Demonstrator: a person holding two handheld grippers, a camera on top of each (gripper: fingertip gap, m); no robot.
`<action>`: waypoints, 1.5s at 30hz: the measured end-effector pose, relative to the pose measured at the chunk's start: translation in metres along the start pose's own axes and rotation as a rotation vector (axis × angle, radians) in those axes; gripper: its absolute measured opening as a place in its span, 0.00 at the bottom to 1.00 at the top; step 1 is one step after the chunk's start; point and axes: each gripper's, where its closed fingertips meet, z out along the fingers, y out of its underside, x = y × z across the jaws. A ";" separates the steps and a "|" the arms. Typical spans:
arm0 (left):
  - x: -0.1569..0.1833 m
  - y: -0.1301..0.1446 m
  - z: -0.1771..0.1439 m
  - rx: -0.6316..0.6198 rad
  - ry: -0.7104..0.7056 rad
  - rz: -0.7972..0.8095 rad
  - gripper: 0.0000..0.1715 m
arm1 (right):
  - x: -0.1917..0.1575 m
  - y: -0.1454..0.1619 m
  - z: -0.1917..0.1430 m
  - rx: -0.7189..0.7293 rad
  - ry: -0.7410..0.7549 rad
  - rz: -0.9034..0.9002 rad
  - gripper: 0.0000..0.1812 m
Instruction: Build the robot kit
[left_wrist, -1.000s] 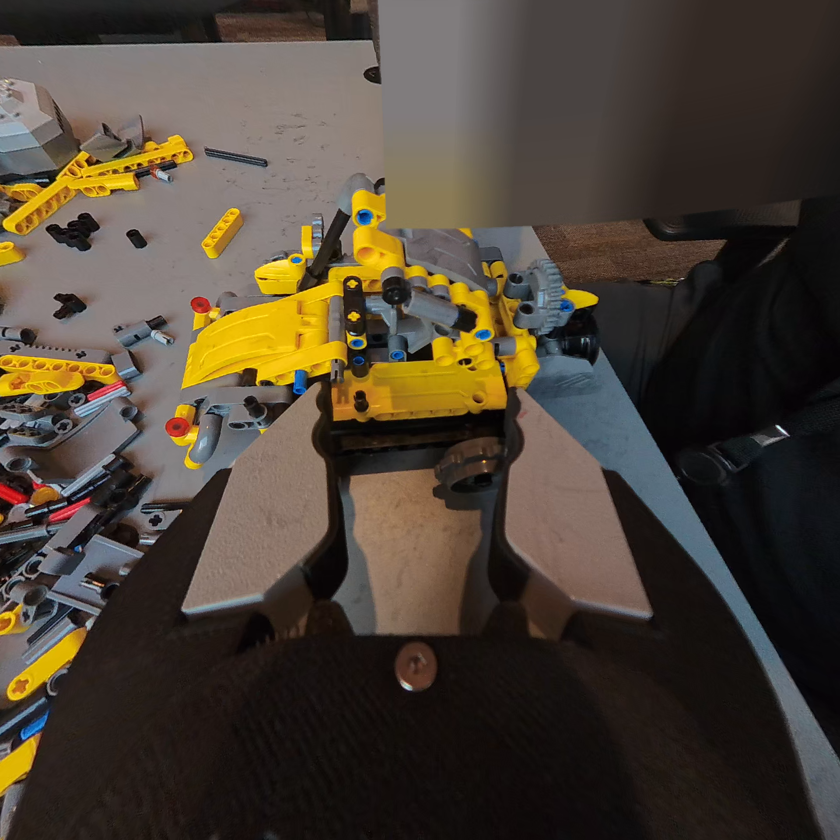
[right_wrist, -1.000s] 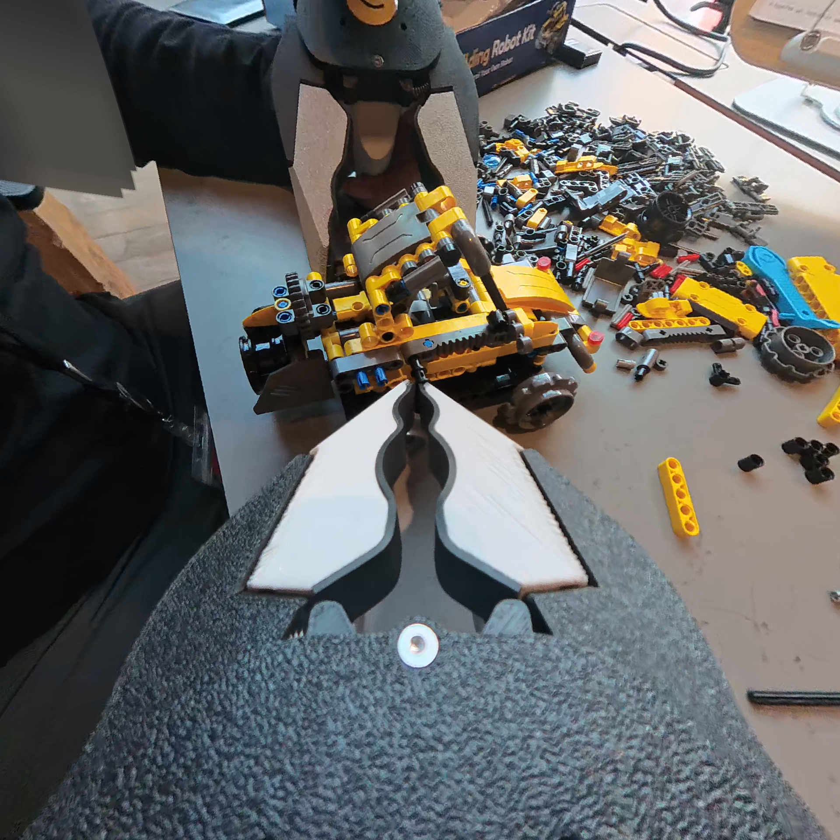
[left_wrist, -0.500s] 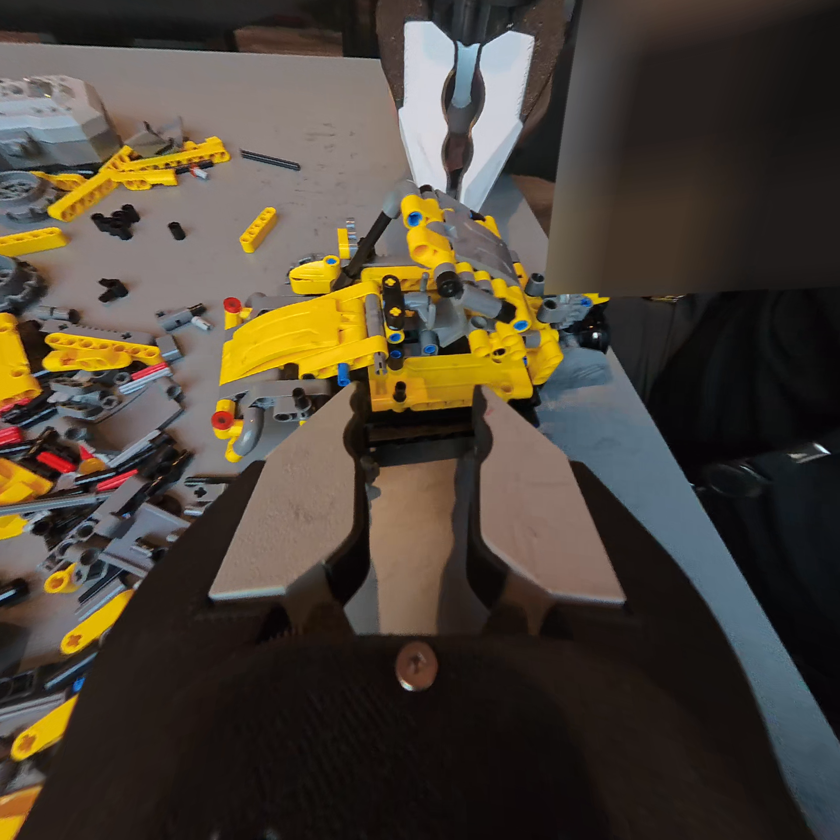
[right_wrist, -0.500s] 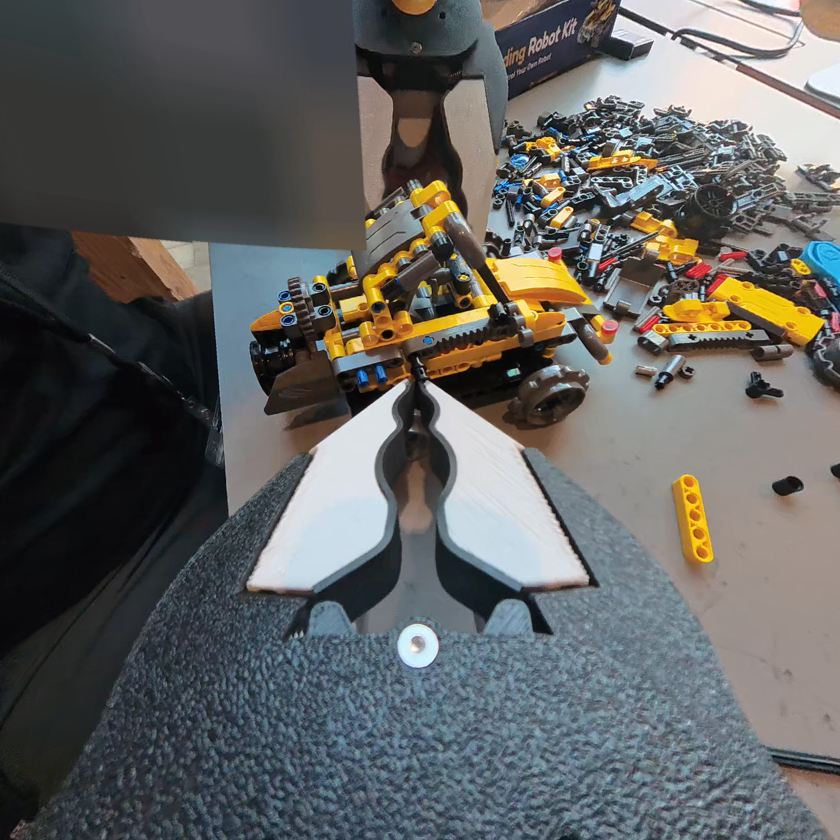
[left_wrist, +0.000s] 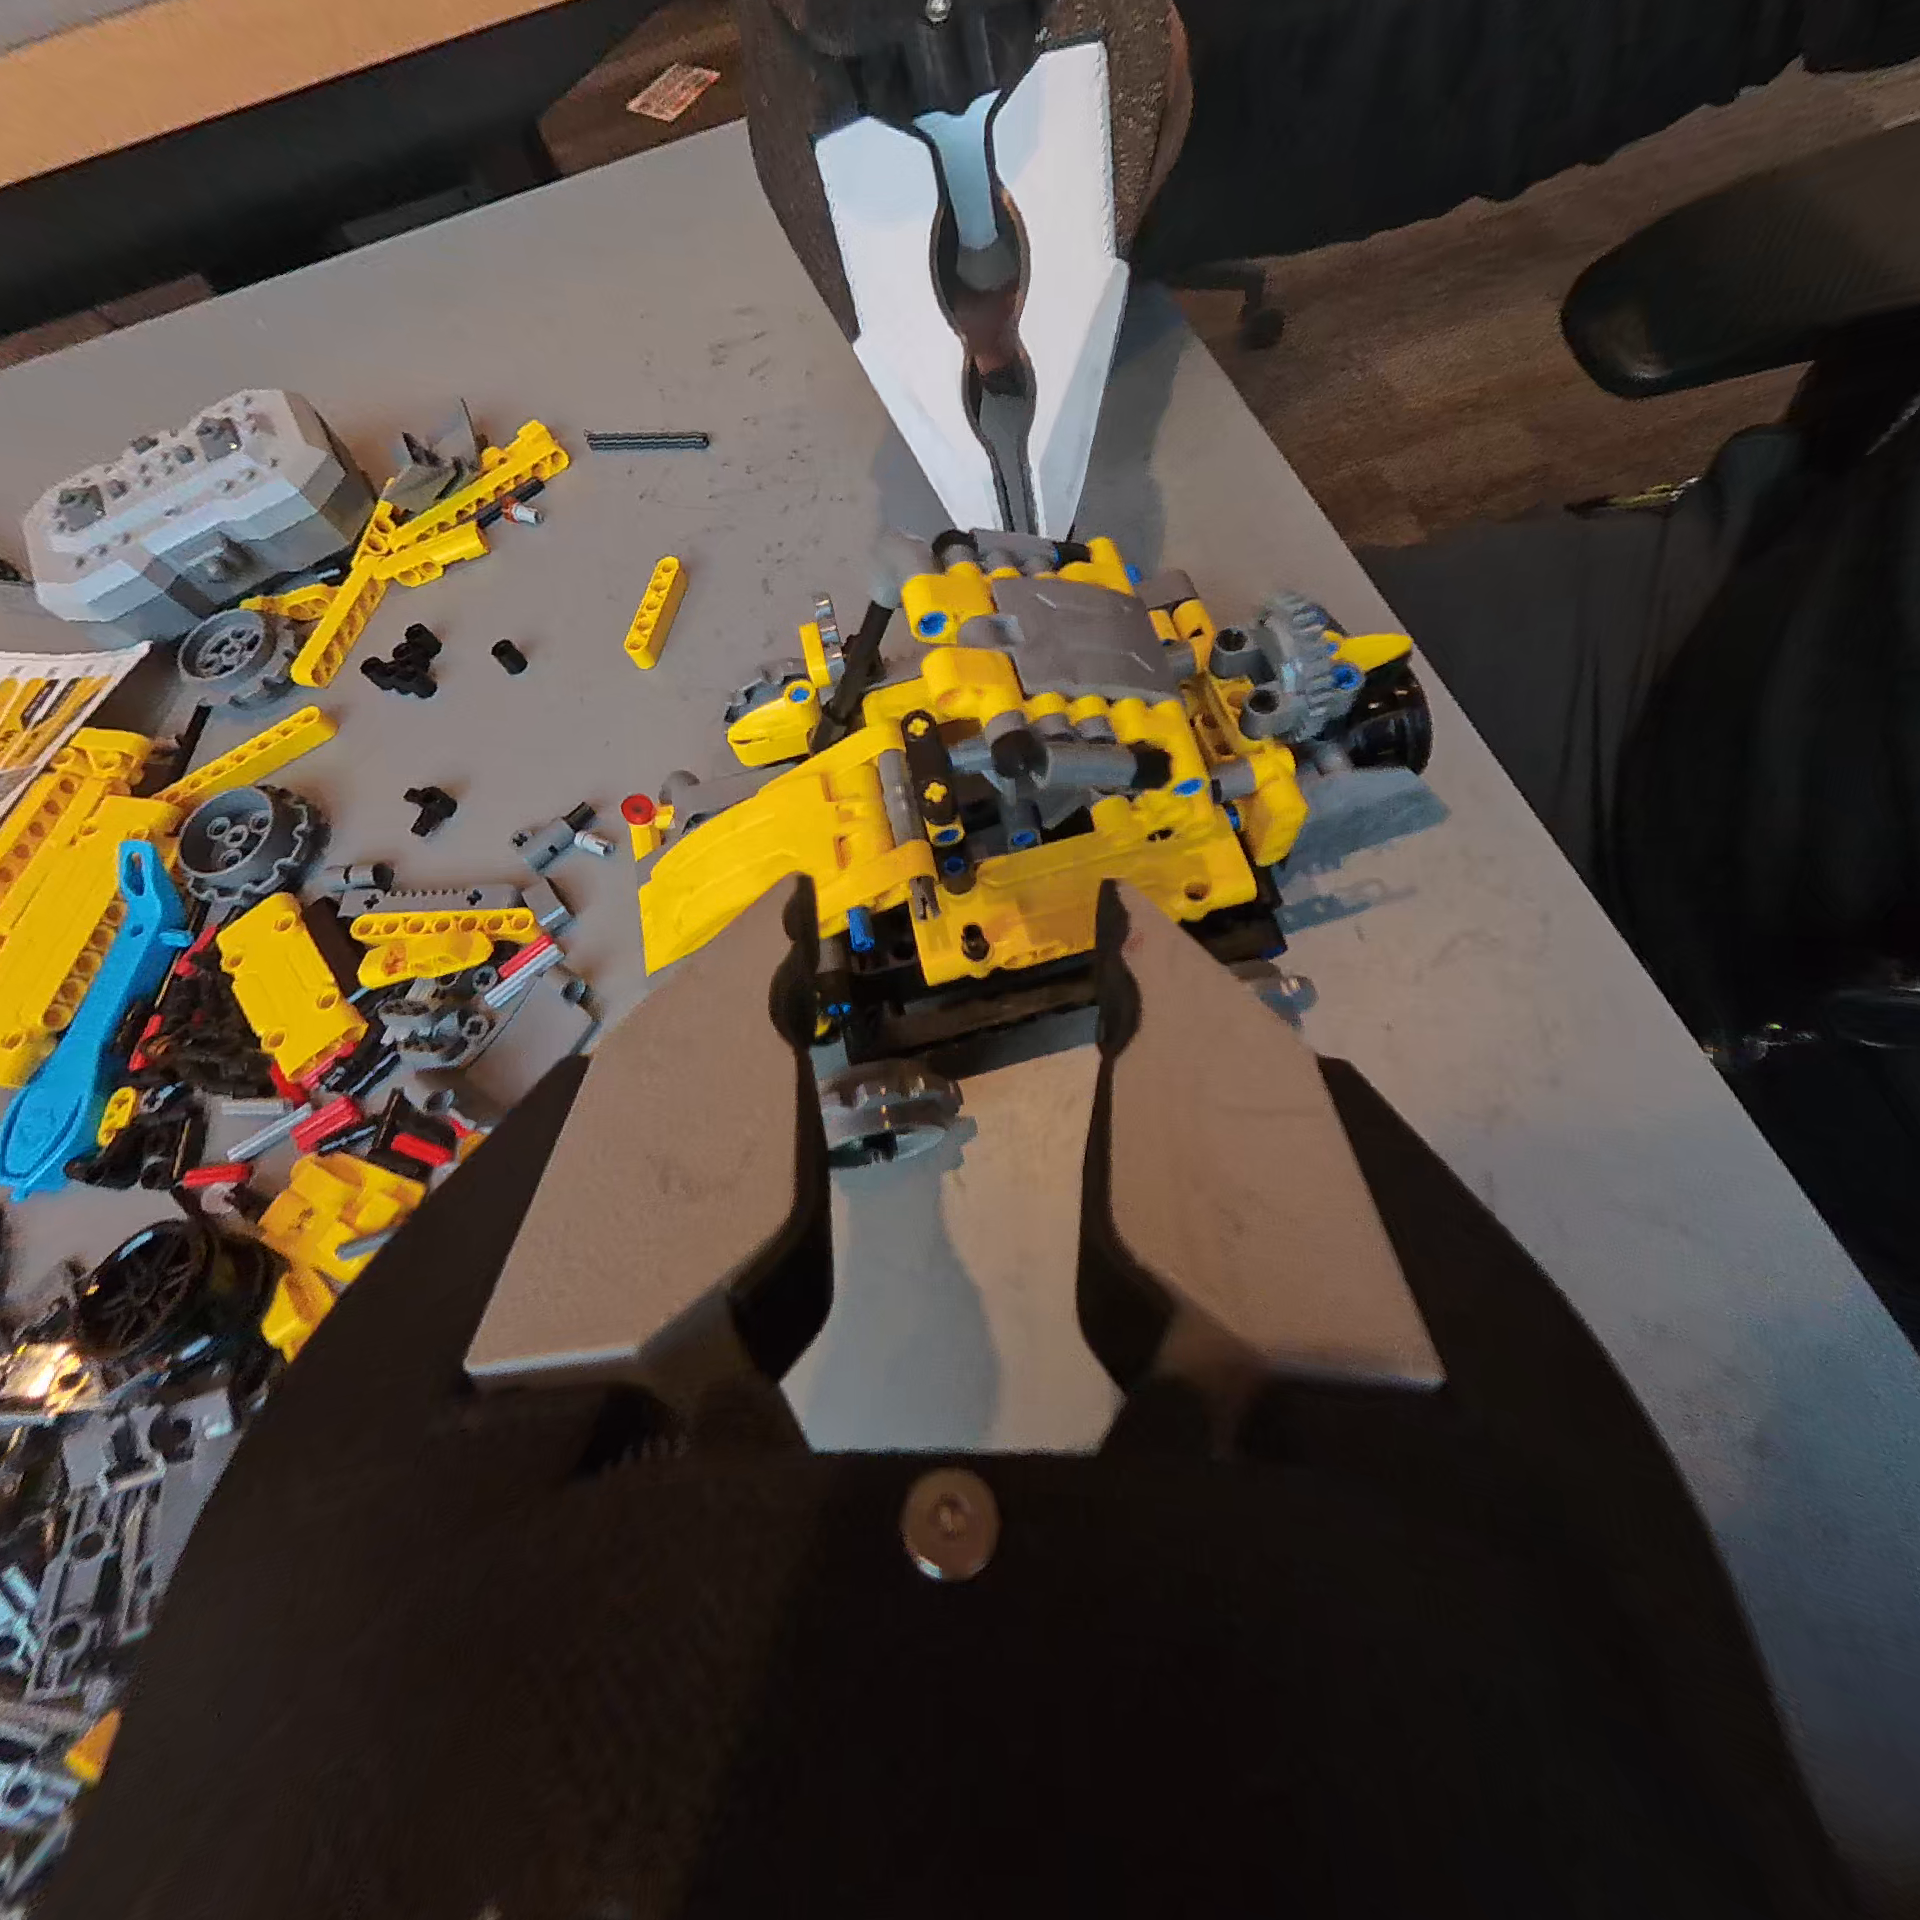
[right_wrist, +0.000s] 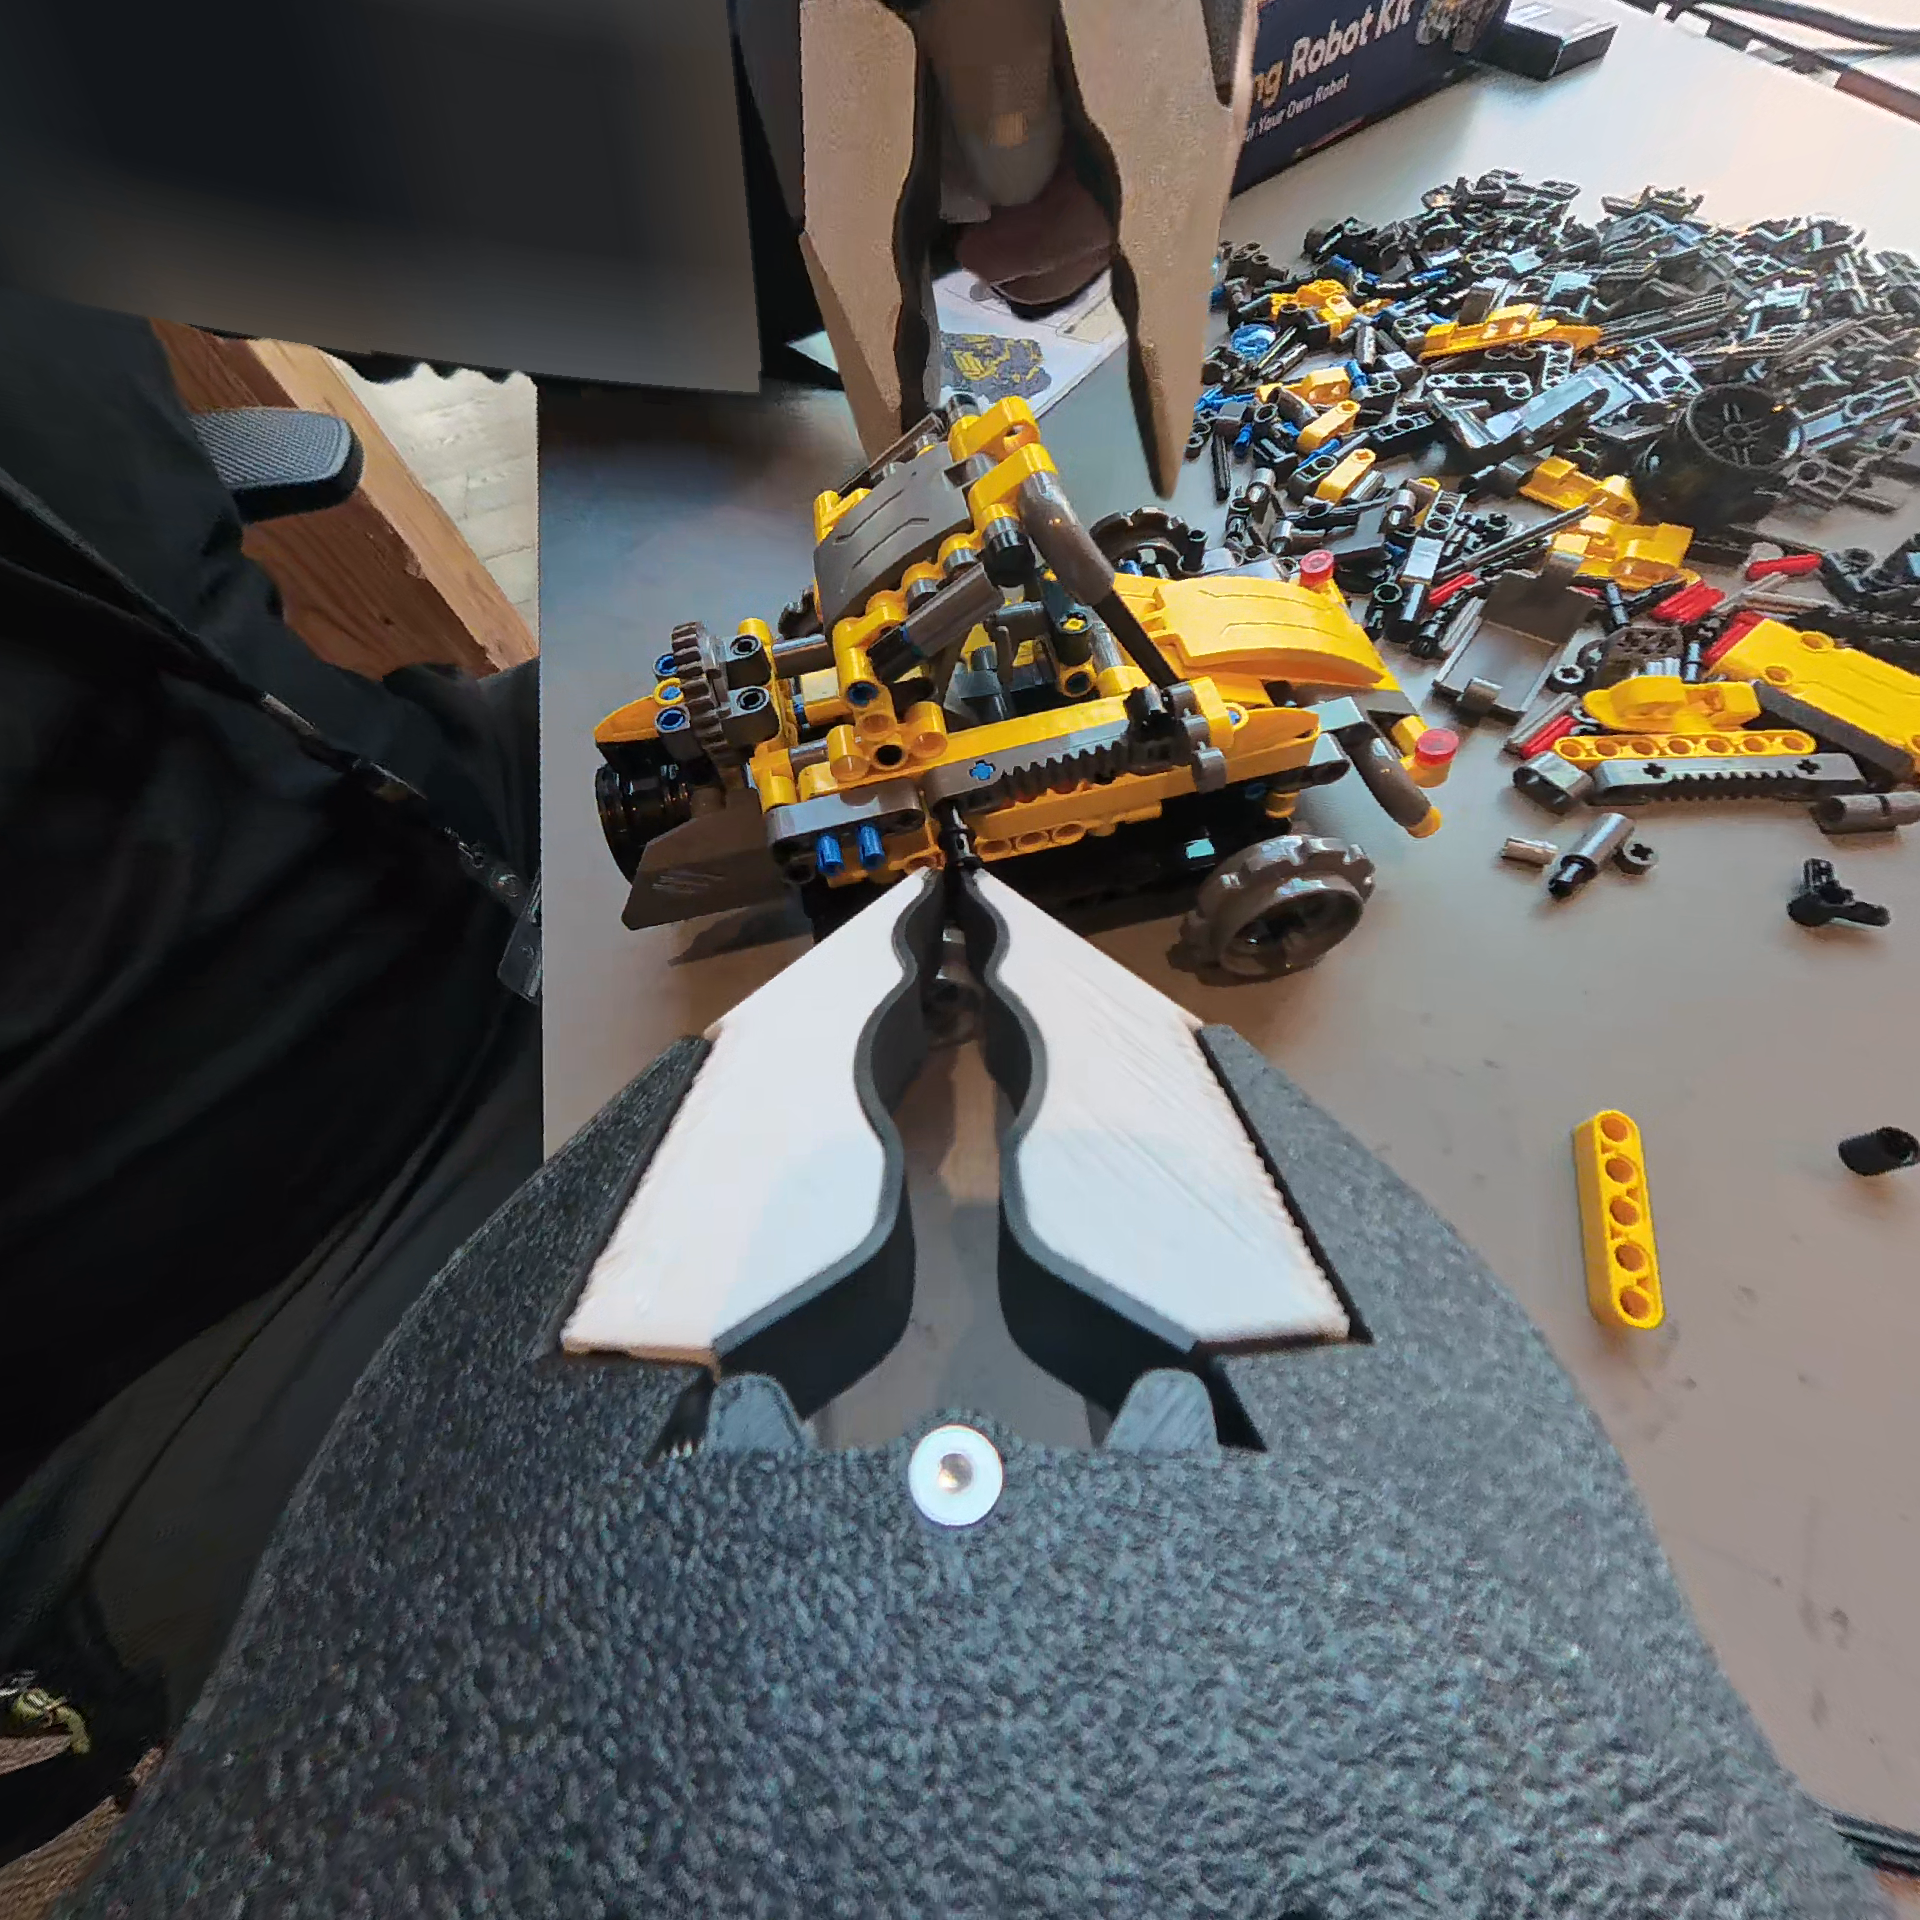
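Observation:
A yellow and grey brick-built vehicle (left_wrist: 1039, 831) stands on the grey table near its edge. It also shows in the right wrist view (right_wrist: 1039, 727). My left gripper (left_wrist: 951, 909) is open, its grey fingers held just above the vehicle's near side. From the right wrist view it (right_wrist: 1023, 462) hangs over the cabin top. My right gripper (right_wrist: 948, 878) has white fingers shut on a thin black pin (right_wrist: 948, 940). The pin's tip meets the vehicle's side below the toothed rack. In the left wrist view the right gripper (left_wrist: 1013, 530) is at the vehicle's far side.
A heap of loose bricks (right_wrist: 1558, 416) lies beside the vehicle, also in the left wrist view (left_wrist: 260, 987). Nearby are a grey hub block (left_wrist: 177, 520), a short yellow beam (right_wrist: 1618, 1231), a black axle (left_wrist: 646, 441) and a blue box (right_wrist: 1351, 83). The table edge (left_wrist: 1558, 1039) borders a person's dark clothing. The left gripper's tips are roughly 9 cm from the right gripper's. The black axle (left_wrist: 646, 441) is closer to my right gripper, around 20 cm from its tips; the left tips are 25 cm off.
My left gripper narrowed around the vehicle, then rose above it with the fingers a little wider. My right gripper stayed shut at the vehicle's side.

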 end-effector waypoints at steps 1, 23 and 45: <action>0.002 0.001 0.004 -0.007 0.018 0.003 0.32 | 0.000 0.000 0.000 -0.003 -0.007 0.005 0.01; 0.000 0.020 0.019 -0.111 -0.036 0.202 0.36 | 0.002 0.004 0.013 -0.055 0.047 -0.104 0.03; -0.002 0.016 0.023 -0.057 -0.106 0.205 0.32 | 0.002 0.001 -0.007 0.029 0.128 -0.070 0.01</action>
